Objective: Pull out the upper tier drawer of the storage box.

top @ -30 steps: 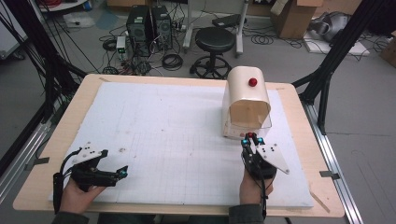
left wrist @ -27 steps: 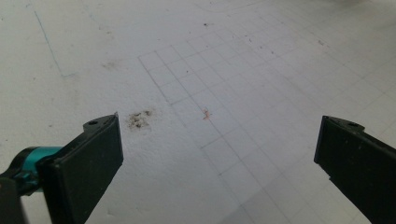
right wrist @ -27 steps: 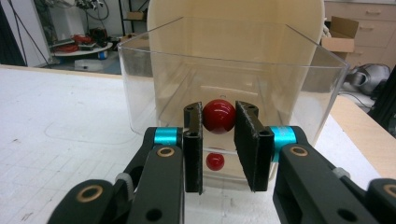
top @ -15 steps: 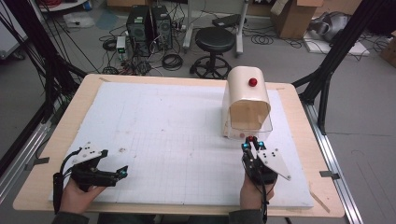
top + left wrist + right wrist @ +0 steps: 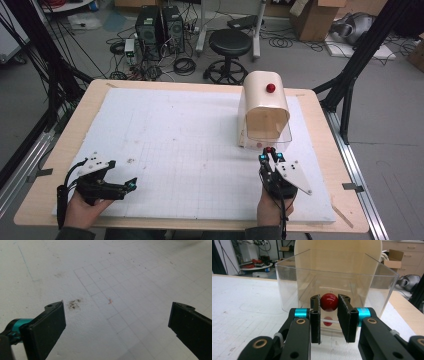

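Red knob (image 5: 329, 301): clamped between the jaws of your right gripper (image 5: 329, 315). It stands on the clear front wall of the drawer (image 5: 372, 287), near the right front of the table (image 5: 65, 150).

Drawer: clear plastic, standing out from the front of the cream cabinet (image 5: 265, 107). In the right gripper view you look through its front wall to the cream shell behind. A second red ball (image 5: 270, 88) sits on the cabinet's top.

Right gripper: held in your right hand (image 5: 270, 207), pointing away from you at the cabinet front. The jaws are closed onto the knob from both sides; both pads touch it.

Left gripper (image 5: 131, 184): held in your left hand (image 5: 82, 207) at the left front of the table, well apart from the cabinet. The jaws are wide apart with nothing between them. In the left gripper view they frame bare white gridded mat (image 5: 120, 277) with a dark smudge (image 5: 74, 304) and a small red fleck (image 5: 109, 300).

Change from earlier frames: your right gripper has moved slightly nearer to you and the drawer's clear front now stands further out from the cabinet. Your left gripper has stayed in the same place, jaws unchanged.
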The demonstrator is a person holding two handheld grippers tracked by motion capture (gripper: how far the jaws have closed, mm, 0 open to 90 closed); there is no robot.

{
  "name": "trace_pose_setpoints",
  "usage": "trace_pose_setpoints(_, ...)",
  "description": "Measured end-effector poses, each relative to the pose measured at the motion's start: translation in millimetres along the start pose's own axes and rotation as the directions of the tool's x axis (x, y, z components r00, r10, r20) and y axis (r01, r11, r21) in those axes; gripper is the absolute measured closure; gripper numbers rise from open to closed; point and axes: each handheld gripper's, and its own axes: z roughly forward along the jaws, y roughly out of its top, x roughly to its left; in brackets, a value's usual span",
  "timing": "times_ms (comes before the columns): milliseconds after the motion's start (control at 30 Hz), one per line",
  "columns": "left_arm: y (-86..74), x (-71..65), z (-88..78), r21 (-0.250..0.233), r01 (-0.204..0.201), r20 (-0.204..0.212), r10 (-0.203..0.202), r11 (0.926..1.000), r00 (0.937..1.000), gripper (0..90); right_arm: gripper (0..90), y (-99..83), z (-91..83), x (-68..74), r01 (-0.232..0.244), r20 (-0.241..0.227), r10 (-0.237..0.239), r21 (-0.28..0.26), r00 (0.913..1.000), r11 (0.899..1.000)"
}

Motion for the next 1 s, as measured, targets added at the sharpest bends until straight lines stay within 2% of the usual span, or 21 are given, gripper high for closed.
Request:
trace_pose_setpoints(400,0.1,0.4,-0.3,0.002,-0.004,-0.001,0.004,1.0000,1.0000,1.7,73.0,-1.3,-1.0,-1.0,0.007,-0.001,-0.007,-0.005,1.0000,1.000)
trace_pose_setpoints(567,0.0,0.4,-0.1,0.004,-0.004,0.001,0.004,1.0000,1.0000,1.7,72.1,-2.5,-0.8,-2.4,-0.018,-0.016,0.018,-0.014,0.9997,1.000)
trace_pose_setpoints(1000,0.2,0.2,-0.3,0.003,-0.002,0.000,0.002,1.0000,1.0000,1.7,69.9,-6.0,-2.1,-2.8,-0.025,-0.025,0.025,-0.019,0.9994,1.000)
